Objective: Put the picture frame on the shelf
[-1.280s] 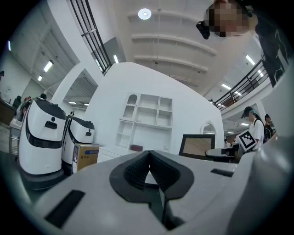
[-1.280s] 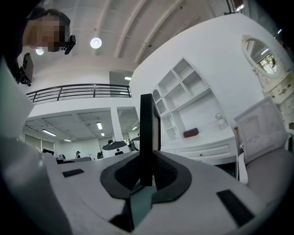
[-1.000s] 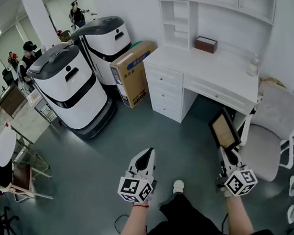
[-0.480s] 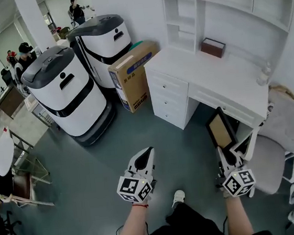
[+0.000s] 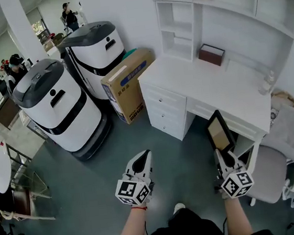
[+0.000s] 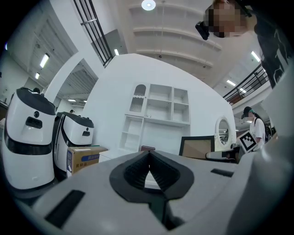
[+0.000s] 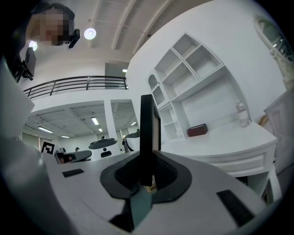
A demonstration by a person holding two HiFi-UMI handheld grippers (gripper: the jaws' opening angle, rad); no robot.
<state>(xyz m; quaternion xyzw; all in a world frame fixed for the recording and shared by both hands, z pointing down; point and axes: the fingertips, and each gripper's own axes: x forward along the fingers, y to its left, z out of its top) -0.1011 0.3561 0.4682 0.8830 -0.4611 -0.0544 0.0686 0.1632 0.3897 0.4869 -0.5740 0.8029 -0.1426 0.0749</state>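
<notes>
The picture frame (image 5: 220, 132), black-edged with a tan panel, stands upright in my right gripper (image 5: 222, 154), which is shut on its lower edge. In the right gripper view the frame (image 7: 147, 133) shows edge-on between the pads. My left gripper (image 5: 143, 159) is held level beside it, shut and holding nothing; in its own view the left gripper (image 6: 148, 154) has its tips together, and the frame (image 6: 196, 147) shows to the right. Ahead stands the white desk (image 5: 223, 92) with the white shelf unit (image 5: 176, 29) rising above it. The shelf unit (image 7: 188, 73) also fills the right gripper view.
A brown box (image 5: 211, 54) and a clear bottle (image 5: 266, 82) sit on the desk. A grey chair (image 5: 276, 144) stands at the right, a cardboard box (image 5: 127, 82) left of the drawers, and two big white machines (image 5: 56, 106) further left. People stand far left.
Both grippers have travelled across the floor toward the desk, which now lies closer and further left in the head view. The frame stays upright in the right gripper.
</notes>
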